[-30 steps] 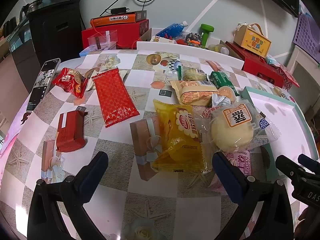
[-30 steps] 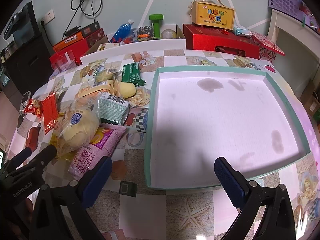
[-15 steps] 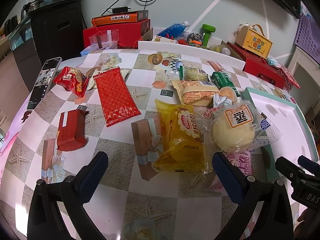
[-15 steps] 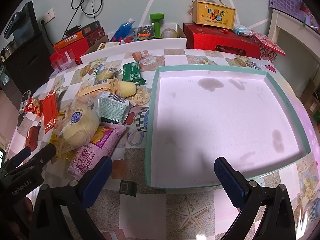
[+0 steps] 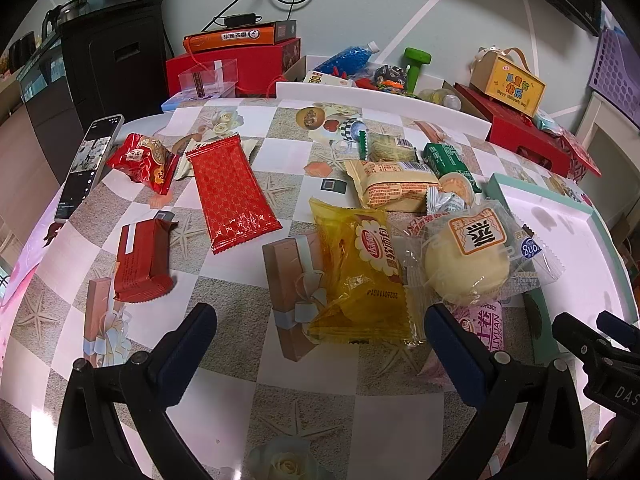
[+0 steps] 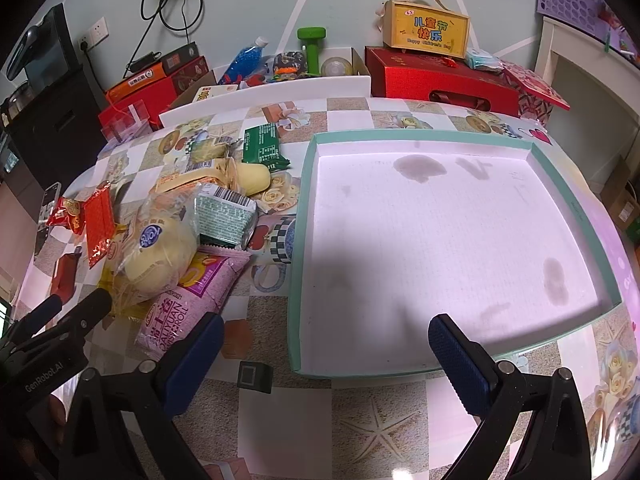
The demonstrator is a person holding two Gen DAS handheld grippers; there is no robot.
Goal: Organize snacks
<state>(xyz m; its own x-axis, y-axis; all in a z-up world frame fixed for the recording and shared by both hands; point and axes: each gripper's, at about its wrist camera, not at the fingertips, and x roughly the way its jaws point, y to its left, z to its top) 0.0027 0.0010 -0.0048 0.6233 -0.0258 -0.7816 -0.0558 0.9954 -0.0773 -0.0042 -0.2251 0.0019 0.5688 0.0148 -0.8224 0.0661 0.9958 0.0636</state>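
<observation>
Tabletop's yellow snack bag [image 5: 360,276] lies between left gripper's [image 5: 320,334] spread fingers [image 5: 452,344].

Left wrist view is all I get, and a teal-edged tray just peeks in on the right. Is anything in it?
Observer: No. The right wrist view shows the whole tray. No snack lies in it, only a few dark stains.
Operator: And the black thing at my lower right?
Observer: That is the right gripper. Its jaws stand wide open, holding nothing, at the tray's near edge.
Operator: What is the pink thing under the bun?
Observer: A pink packet printed with the word ROLL. Its near half shows uncovered there, lying left of the tray and apart from it.
</observation>
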